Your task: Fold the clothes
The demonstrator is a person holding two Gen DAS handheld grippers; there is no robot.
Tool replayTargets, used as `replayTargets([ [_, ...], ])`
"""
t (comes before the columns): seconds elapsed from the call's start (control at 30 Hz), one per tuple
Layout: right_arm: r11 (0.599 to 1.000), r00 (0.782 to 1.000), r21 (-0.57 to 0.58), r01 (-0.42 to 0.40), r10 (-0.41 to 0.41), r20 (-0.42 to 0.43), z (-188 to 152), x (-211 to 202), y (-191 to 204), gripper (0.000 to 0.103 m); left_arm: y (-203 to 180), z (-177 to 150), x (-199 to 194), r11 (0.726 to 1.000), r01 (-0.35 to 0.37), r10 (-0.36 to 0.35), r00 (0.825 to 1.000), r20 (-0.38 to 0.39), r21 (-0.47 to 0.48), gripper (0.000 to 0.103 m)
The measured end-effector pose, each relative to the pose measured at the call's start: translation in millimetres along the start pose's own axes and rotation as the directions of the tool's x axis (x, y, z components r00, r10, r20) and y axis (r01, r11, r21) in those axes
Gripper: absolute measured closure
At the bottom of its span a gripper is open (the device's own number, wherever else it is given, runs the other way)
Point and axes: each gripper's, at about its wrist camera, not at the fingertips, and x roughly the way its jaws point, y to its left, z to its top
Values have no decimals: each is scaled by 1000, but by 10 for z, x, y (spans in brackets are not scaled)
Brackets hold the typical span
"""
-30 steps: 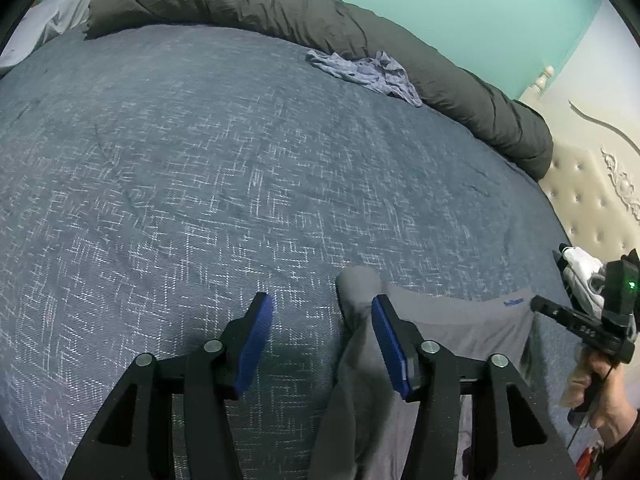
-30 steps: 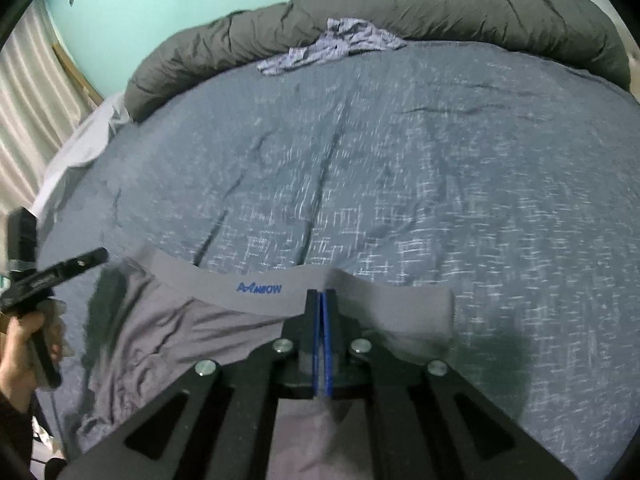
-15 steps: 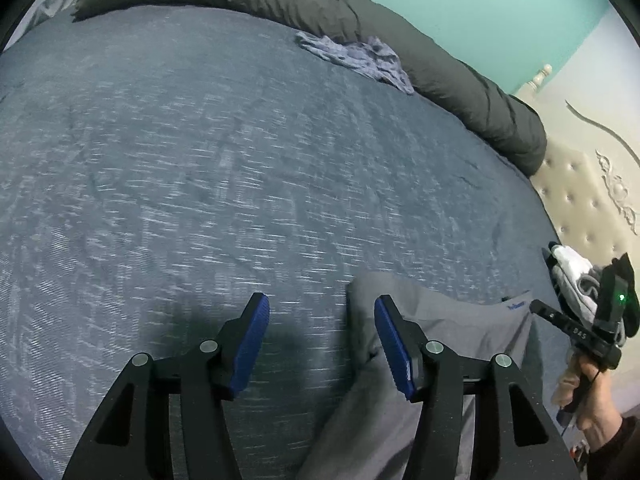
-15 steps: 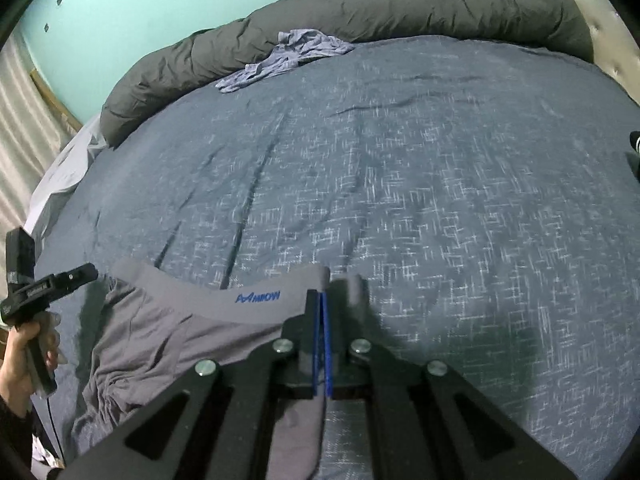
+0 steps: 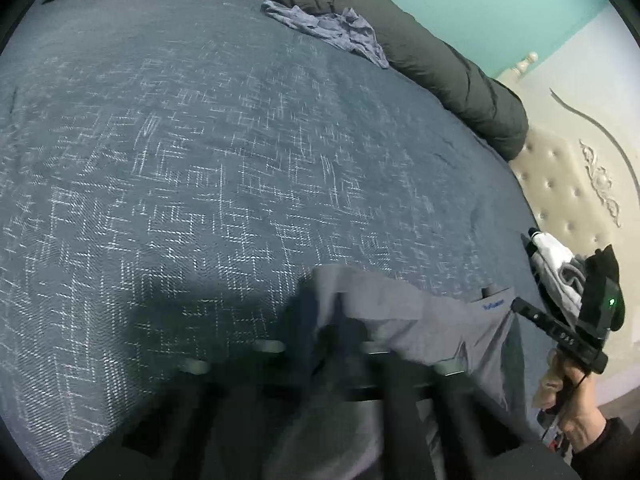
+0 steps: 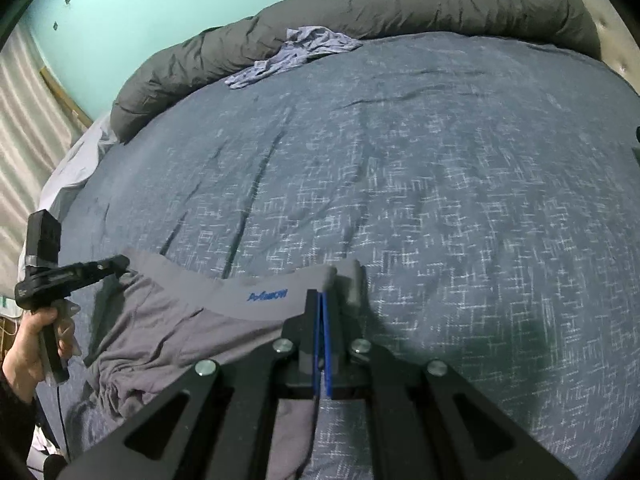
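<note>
Grey boxer shorts (image 6: 180, 320) with a blue logo on the waistband lie spread on the blue patterned bedspread (image 6: 400, 180). My right gripper (image 6: 321, 296) is shut on the right end of the waistband, which sticks up folded beyond the fingertips. In the left wrist view the shorts (image 5: 420, 312) run off to the right. My left gripper (image 5: 324, 332) is motion-blurred, its fingers drawn close together around the raised left end of the fabric. The right wrist view shows the left gripper (image 6: 116, 264) at the waistband's left corner, held by a hand (image 6: 28, 348).
A rolled dark grey duvet (image 6: 360, 12) lines the far side of the bed, with a crumpled light blue garment (image 6: 296, 52) against it. A pile of white and grey clothes (image 5: 560, 264) sits by the tufted headboard (image 5: 568, 184). The bed's left edge lies near a curtain (image 6: 24, 120).
My left gripper's fingers have gone from wide open to close together over the shorts' left end. The right gripper has pulled the waistband end leftward, shortening the spread.
</note>
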Motion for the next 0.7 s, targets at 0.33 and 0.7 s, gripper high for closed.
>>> replayTargets([
  [0.33, 997, 996, -39, -68, 70, 55, 159, -94, 308, 102, -131, 191, -920, 996, -51, 36, 979, 199, 71, 101],
  [0.7, 1000, 999, -4, -26, 25, -33, 138, 334, 340, 100, 36, 125, -573, 988, -137, 128, 984, 121, 66, 100],
])
